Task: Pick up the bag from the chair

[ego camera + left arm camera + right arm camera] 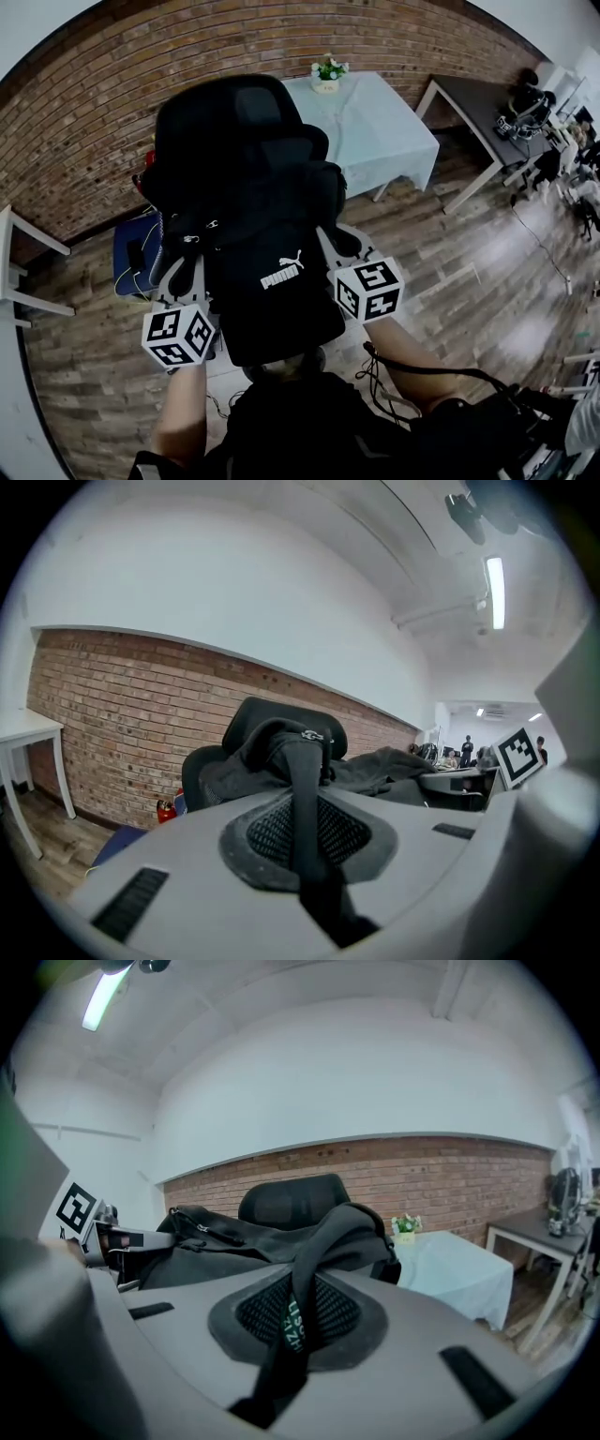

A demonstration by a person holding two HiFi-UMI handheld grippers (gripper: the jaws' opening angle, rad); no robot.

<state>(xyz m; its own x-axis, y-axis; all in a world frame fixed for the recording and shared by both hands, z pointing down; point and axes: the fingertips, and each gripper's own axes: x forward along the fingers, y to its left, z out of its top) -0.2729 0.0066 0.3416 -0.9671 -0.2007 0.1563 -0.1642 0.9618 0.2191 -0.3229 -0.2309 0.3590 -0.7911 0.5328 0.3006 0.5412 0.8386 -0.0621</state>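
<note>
A black backpack with a white logo hangs between my two grippers, in front of the black office chair. My left gripper is shut on the bag's left strap, which runs up out of its jaws to the bag. My right gripper is shut on the right strap, which loops over to the bag. The chair's headrest rises behind the bag. Whether the bag's bottom touches the seat is hidden.
A table with a pale cloth and a small flower pot stands behind the chair by the brick wall. A blue thing lies on the floor at left, near a white table. A dark desk stands at right.
</note>
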